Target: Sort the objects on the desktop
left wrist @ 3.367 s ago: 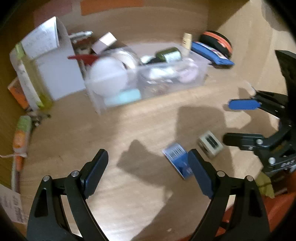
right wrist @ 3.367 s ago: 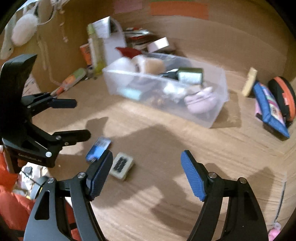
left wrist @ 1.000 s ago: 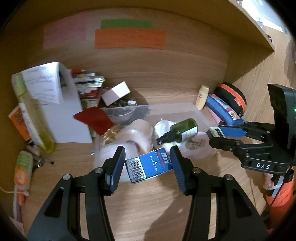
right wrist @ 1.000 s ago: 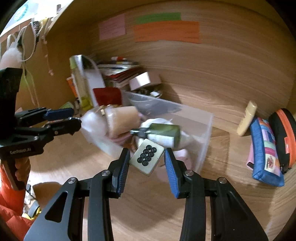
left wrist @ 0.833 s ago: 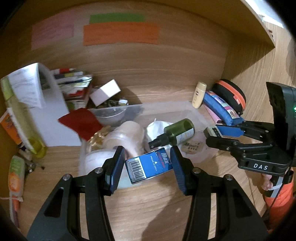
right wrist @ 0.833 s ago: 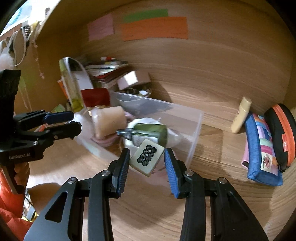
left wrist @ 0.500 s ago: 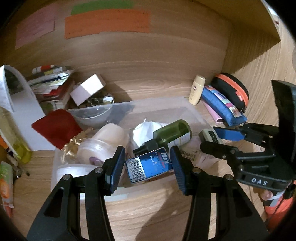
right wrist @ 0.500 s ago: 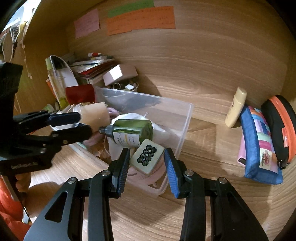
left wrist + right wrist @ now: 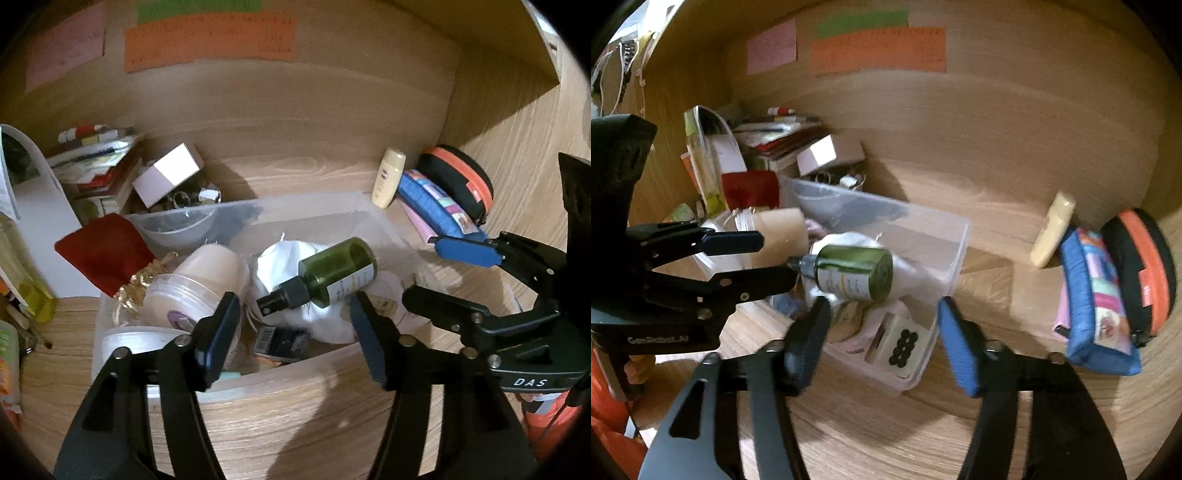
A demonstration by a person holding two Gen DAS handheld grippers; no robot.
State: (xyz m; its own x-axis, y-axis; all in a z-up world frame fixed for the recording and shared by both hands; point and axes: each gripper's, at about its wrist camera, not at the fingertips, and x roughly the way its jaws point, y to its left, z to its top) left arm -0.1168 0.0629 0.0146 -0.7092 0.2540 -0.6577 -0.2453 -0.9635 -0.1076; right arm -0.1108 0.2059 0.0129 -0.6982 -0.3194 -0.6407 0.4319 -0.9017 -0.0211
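Clear plastic bin (image 9: 373,218) under both grippers, and both grippers are released.

The left gripper (image 9: 291,332) hangs over the bin's near-left part, fingers spread and holding nothing; the blue barcode box (image 9: 280,341) lies in the bin right below, beside the white cloth (image 9: 291,266). The right gripper (image 9: 882,332) is spread wide too over the bin's near right corner, and the dotted tile (image 9: 899,345) sits inside against the wall, free of both pads. A green spray bottle (image 9: 332,271) lies tilted on top of the cloth. To the right on the wooden desk (image 9: 886,424), well apart from the bin, rest a cream tube (image 9: 1052,230), a blue pouch (image 9: 1097,306) and an orange-rimmed case (image 9: 1145,273).
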